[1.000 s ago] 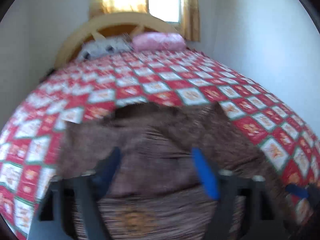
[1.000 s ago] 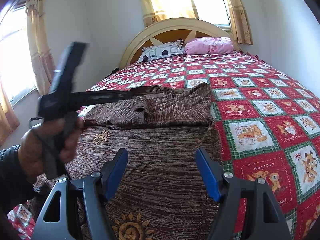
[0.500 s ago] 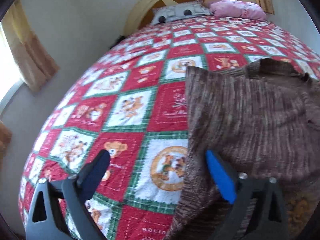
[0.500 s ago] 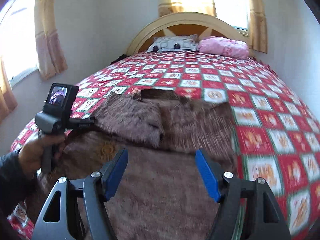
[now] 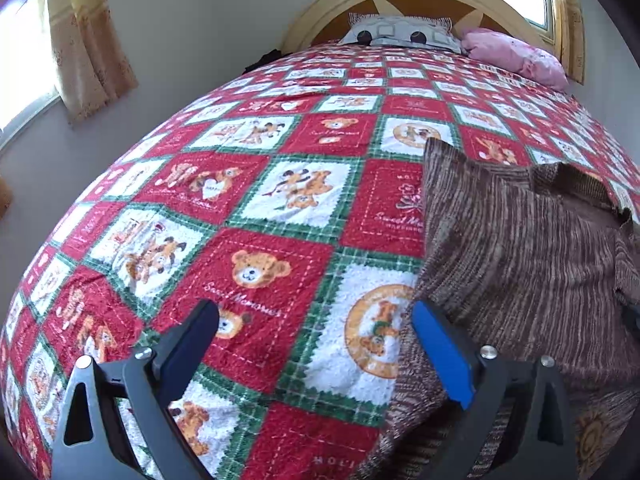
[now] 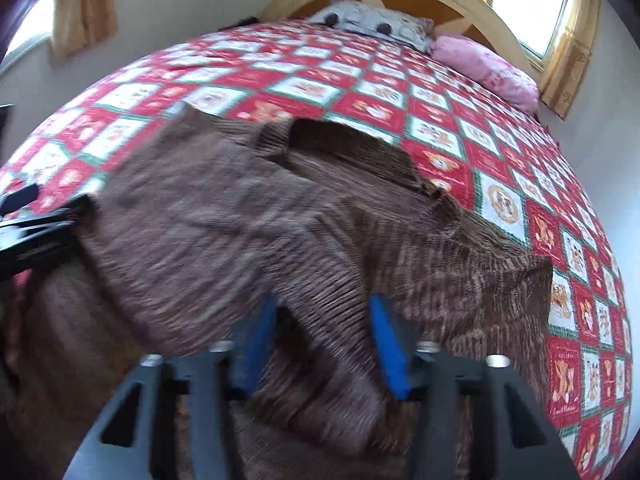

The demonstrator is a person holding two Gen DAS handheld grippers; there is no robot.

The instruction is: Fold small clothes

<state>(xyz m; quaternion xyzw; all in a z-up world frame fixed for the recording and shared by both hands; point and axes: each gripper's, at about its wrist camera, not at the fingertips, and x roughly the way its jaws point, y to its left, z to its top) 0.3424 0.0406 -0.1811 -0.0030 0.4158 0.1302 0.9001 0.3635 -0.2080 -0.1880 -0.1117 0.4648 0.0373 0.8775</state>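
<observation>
I see the bed [image 5: 280, 208] with its red and green quilt, and the brown sweater [image 6: 248, 216] lies on the near part. My left gripper [image 5: 316, 344] has wide jaws over the sweater's left edge, holding nothing. My right gripper [image 6: 324, 336] is closing its jaws around a sweater fold.

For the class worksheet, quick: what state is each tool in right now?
Left tool: open, nothing held, at the brown knit top's edge.
Right tool: jaws closing, a fold of the top between them.
</observation>
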